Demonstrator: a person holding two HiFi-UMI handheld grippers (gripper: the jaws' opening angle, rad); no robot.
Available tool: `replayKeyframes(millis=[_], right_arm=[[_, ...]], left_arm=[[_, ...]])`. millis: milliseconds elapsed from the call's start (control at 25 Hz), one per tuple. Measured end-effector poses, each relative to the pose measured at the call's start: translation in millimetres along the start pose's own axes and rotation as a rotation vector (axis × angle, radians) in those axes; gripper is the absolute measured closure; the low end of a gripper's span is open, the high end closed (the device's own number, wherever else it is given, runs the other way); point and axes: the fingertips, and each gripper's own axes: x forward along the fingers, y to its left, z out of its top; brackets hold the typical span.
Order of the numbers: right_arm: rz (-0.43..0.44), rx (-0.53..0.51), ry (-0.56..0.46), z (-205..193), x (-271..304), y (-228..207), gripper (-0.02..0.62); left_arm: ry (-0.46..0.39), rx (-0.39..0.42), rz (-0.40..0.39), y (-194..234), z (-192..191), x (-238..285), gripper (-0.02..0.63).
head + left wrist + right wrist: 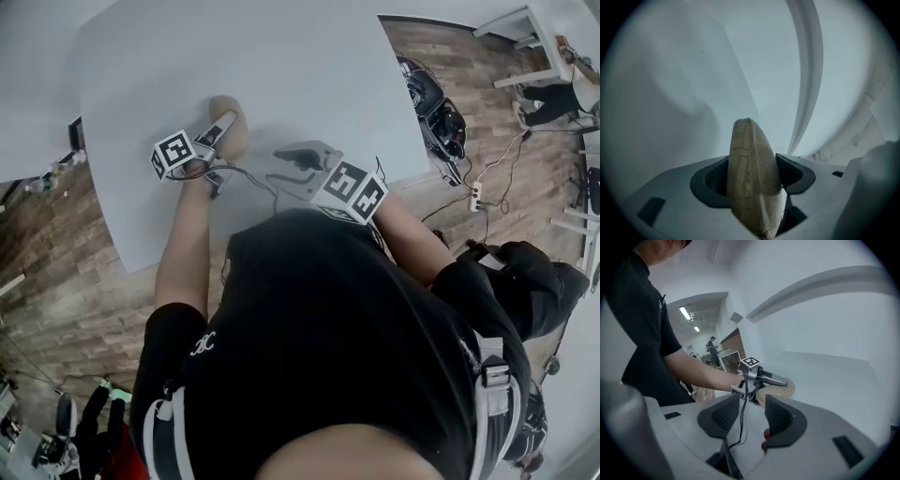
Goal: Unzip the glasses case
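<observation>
The tan glasses case (235,141) rests on the white table (281,66), left of centre. My left gripper (223,128) is shut on it. In the left gripper view the case (749,154) stands on edge between the dark pads (794,173), which press on both of its sides. My right gripper (296,159) hovers a short way to the right of the case, apart from it. The right gripper view shows its jaws (752,416) open with nothing gripped, looking toward the left gripper (768,378) and the case (786,389).
A thin black cable (251,174) trails from the left gripper across the table. The table's near edge (169,258) is close to my body. On the wood floor to the right lie a dark bag (433,105) and a power strip (475,195) with cords.
</observation>
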Motion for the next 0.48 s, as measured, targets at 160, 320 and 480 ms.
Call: replayKeyframes(millis=[160,320,480], right_arm=[[-0.007,0.005,0.000,0,1,-5,0.426],[-0.034,-0.004,0.006,-2,2,-15,0.426],[-0.077,0.037,-0.022,4,-3,-34,0.426]], left_arm=[[0.029,-0.004,0.037,15,-2,4,0.318],[0.059,-0.023,0.075,33,0,5,0.318],[0.079,-0.040,0.120,51,2,0,0.318]])
